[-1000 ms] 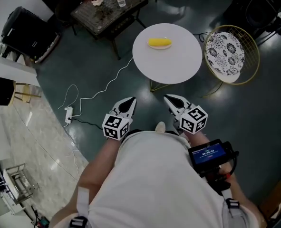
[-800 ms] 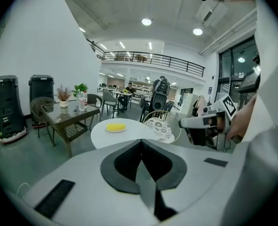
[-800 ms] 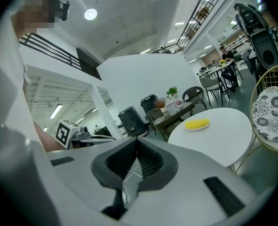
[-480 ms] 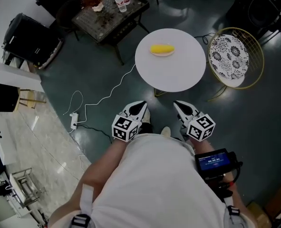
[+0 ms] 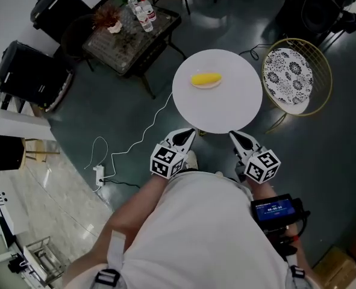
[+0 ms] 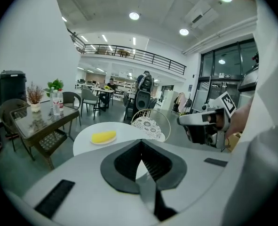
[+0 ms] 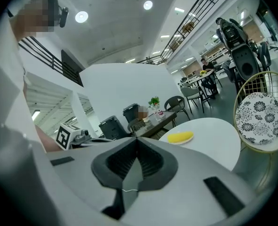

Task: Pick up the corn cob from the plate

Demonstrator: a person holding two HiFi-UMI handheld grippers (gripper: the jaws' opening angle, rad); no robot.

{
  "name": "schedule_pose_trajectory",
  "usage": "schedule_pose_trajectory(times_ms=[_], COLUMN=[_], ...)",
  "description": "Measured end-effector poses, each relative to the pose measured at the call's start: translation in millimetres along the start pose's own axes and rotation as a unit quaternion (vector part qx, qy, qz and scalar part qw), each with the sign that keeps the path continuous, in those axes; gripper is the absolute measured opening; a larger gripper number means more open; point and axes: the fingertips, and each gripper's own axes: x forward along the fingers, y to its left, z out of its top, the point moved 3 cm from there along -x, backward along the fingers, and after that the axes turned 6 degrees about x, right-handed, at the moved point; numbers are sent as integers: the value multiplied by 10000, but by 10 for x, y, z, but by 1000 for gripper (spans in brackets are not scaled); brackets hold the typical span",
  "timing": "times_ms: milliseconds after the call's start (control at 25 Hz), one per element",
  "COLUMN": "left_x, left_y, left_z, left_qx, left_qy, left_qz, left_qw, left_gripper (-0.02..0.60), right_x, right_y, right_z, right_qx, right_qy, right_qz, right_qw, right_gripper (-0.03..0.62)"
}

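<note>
A yellow corn cob (image 5: 206, 79) lies on a small white plate (image 5: 214, 85) on the far left part of a round white table (image 5: 226, 107). My left gripper (image 5: 188, 136) and right gripper (image 5: 237, 138) hover side by side just short of the table's near edge, both shut and empty. In the left gripper view the corn cob (image 6: 103, 136) shows beyond the closed left gripper (image 6: 141, 144), with the right gripper (image 6: 202, 124) off to the right. The right gripper view shows the corn cob (image 7: 180, 136) ahead of the closed right gripper (image 7: 136, 140).
A gold wire chair with a patterned cushion (image 5: 289, 74) stands right of the table. A dark glass coffee table (image 5: 129, 32) with bottles and a plant is at the back left, near black bins (image 5: 36, 80). A white cable (image 5: 129, 143) trails over the floor.
The person has stepped toward the round table, so both grippers now sit close to its near edge. Both stayed shut and empty.
</note>
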Motion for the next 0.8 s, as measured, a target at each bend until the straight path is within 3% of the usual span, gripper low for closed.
schedule_pose_trajectory(times_ms=[800], left_x=[161], left_y=[1325], left_z=[69], left_qx=[217], left_qy=[102], left_qz=[-859], left_qw=[9960], left_gripper=[8], right_x=[942], right_y=[-34], right_z=[211], right_qx=[45], right_qy=[-428], right_qz=[-1033], right_qw=[9937], right_gripper=[8])
